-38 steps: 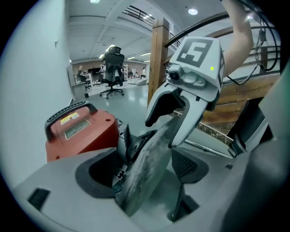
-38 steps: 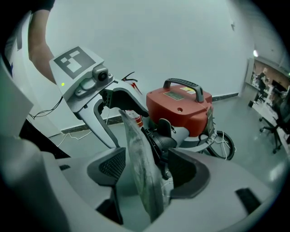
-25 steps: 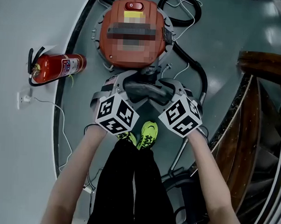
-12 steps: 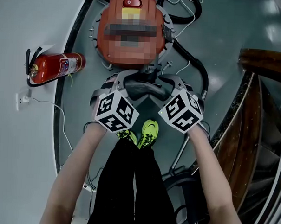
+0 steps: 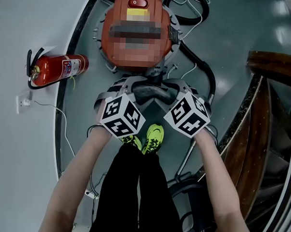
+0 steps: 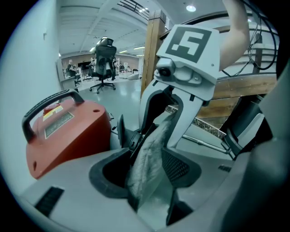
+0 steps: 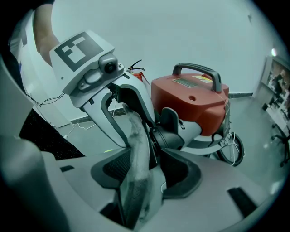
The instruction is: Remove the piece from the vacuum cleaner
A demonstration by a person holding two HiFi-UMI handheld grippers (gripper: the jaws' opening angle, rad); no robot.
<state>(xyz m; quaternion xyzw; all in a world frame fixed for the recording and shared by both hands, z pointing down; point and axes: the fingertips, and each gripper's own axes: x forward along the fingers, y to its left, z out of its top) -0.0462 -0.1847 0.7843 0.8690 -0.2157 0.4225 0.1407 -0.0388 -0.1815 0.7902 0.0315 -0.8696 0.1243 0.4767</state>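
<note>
grey piece at the front of the red vacuum cleaner, left gripper and right gripper at either end, jaws partly open, just closing round it, not clamped yet

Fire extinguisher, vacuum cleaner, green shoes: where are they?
fire extinguisher (image 5: 63,67): head view, red cylinder.
vacuum cleaner (image 5: 133,55): head view, orange-red housing.
green shoes (image 5: 154,137): head view, right shoe's top.

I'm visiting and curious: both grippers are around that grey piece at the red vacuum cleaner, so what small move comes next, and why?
Probably finish closing. The left gripper and right gripper have just been closing with the grey piece between their jaws, yet gaps show beside it; pulling now might slip.
</note>
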